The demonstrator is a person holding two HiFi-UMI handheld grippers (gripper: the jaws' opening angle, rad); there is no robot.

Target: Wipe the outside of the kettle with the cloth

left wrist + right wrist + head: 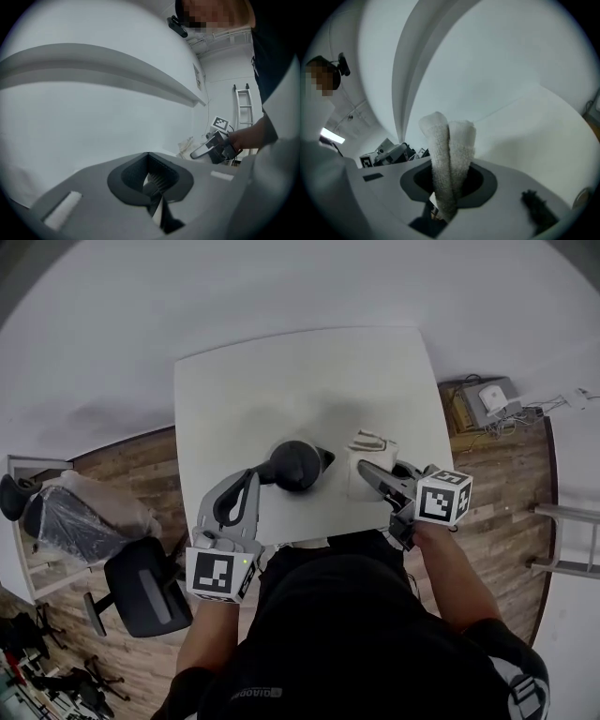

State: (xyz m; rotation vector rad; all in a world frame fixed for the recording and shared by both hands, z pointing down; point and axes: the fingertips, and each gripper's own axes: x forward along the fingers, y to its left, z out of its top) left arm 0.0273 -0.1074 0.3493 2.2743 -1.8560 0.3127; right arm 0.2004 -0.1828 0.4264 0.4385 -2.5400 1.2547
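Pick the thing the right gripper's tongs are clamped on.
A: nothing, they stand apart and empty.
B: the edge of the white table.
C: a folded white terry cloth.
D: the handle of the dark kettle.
C: in the right gripper view the folded white terry cloth stands up from between the tongs of the right gripper, which are shut on it.

A white table (281, 371) stands on a wood floor (497, 484). From it, a black chair (141, 592) sits at seven o'clock and a plastic-wrapped chair (80, 512) at eight. A box (483, 401) lies at three o'clock and a ladder (567, 540) at four.
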